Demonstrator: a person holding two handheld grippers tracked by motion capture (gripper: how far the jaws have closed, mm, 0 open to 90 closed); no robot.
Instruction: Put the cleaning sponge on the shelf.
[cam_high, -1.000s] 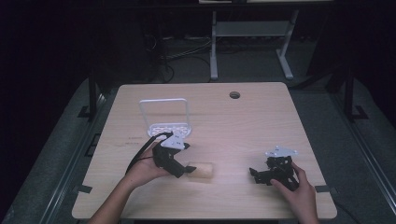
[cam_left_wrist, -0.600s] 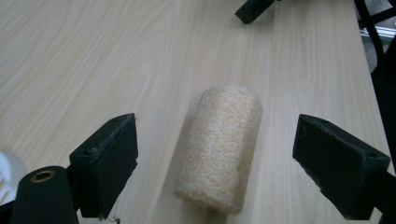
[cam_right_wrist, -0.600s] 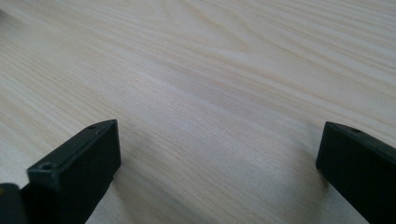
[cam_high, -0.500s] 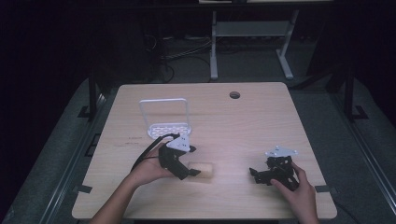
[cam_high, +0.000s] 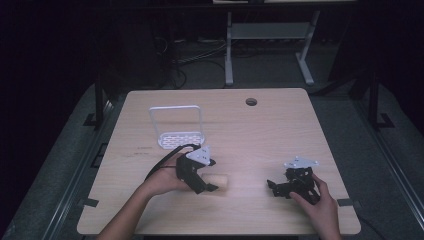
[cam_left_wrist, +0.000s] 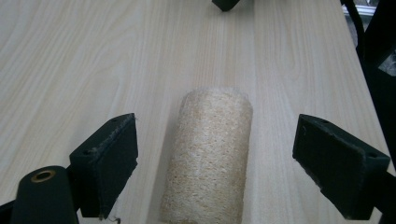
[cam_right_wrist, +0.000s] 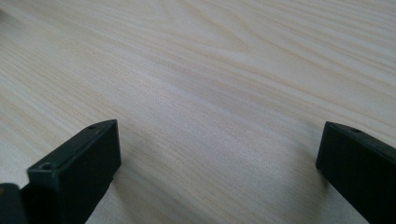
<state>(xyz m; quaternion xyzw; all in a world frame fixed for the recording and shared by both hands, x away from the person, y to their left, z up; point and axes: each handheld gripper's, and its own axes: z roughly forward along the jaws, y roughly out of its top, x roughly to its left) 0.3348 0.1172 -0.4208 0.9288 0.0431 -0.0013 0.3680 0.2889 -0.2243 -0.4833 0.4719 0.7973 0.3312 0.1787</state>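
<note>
On the pale wooden table (cam_high: 280, 130) we see our left gripper (cam_left_wrist: 215, 163) spread wide around a loofah roll (cam_left_wrist: 210, 158); our right gripper (cam_right_wrist: 219, 168) gapes, holding nothing.

Loofah roll (cam_left_wrist: 205, 158) runs off the picture at 6 o'clock, near end unseen; in the high view the left gripper (cam_high: 206, 186) covers its near half.

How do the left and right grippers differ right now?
The left gripper has a tan fibrous roll lying between its open jaws, untouched; the right gripper has bare table between its own. In the high view, left sits near the table's middle, right toward the right edge. Both are open and low over the wood.
</note>
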